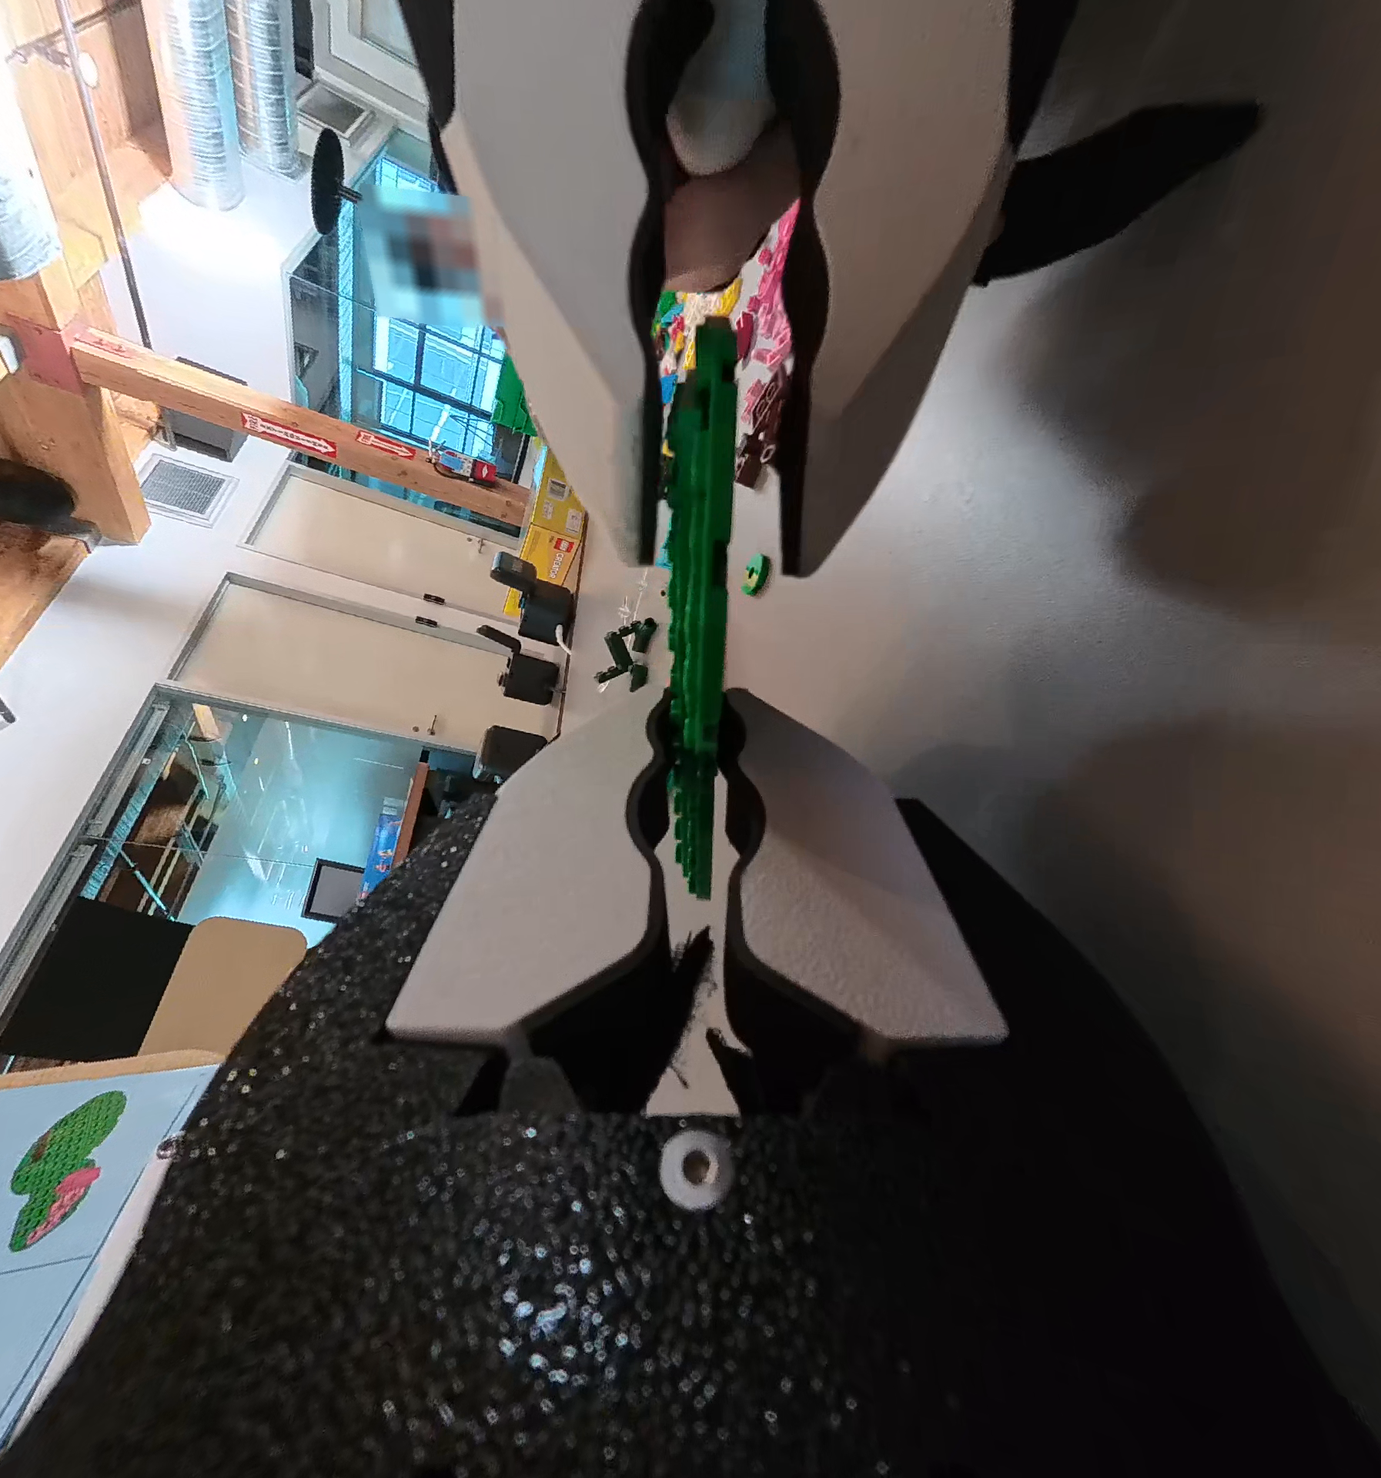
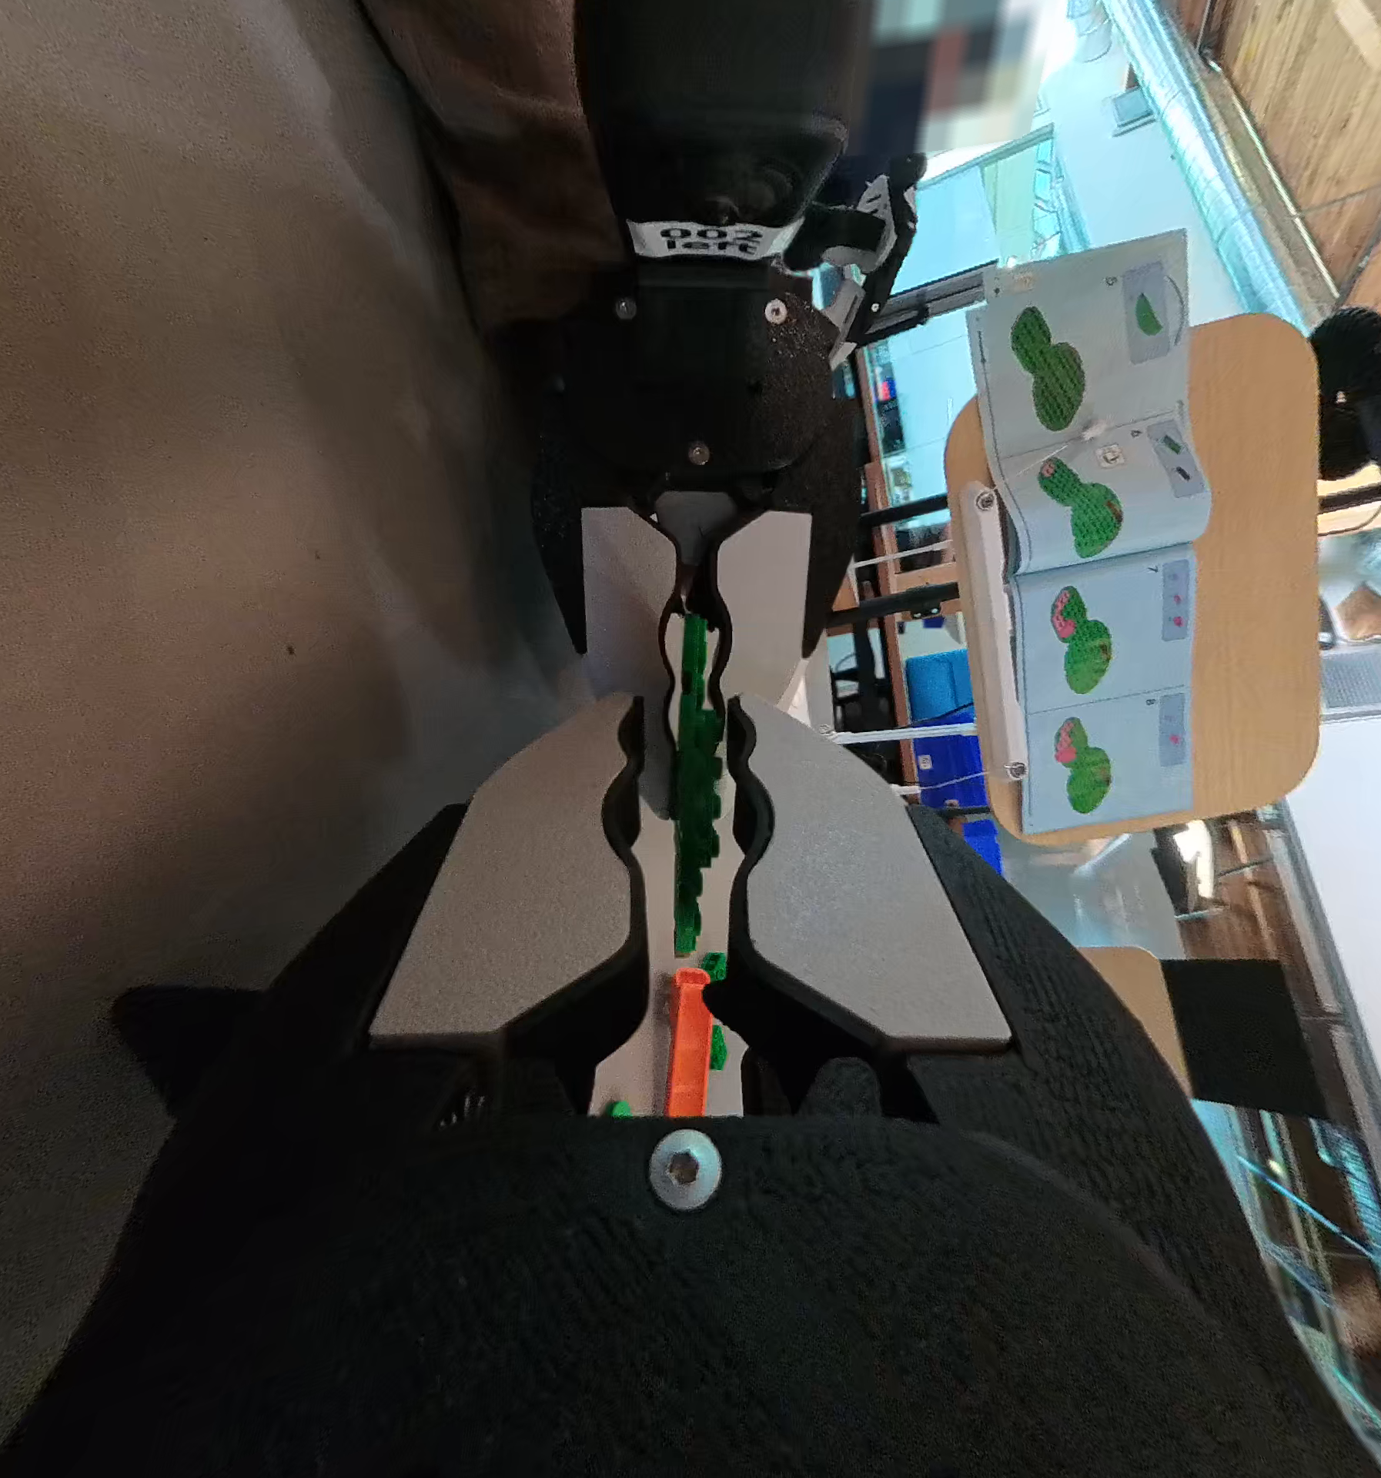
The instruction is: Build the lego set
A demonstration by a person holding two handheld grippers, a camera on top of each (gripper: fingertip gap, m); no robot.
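A green Lego plate assembly (image 1: pixel 699 608) is held edge-on in the air between my two grippers. My left gripper (image 1: pixel 691 700) is shut on its near end in the left wrist view. In the right wrist view the left gripper (image 2: pixel 694 620) faces me and clamps the far end of the plate (image 2: pixel 695 784). My right gripper (image 2: pixel 686 704) has its jaws on either side of the plate with a small gap showing. It also shows in the left wrist view (image 1: pixel 715 566), straddling the plate's other end.
The white table (image 1: pixel 1071 640) carries a pile of pink and mixed bricks (image 1: pixel 763 352), a round green piece (image 1: pixel 755 574) and small dark green pieces (image 1: pixel 627 648). An orange brick separator (image 2: pixel 687 1048) lies below my right gripper. The open instruction booklet (image 2: pixel 1095 544) stands on a wooden board. One gripper's finger ends stand about 6 cm off the other's. Measured from the fingertips, the orange brick separator (image 2: pixel 687 1048) is 10 cm or so from the left gripper and 15 cm from the right.
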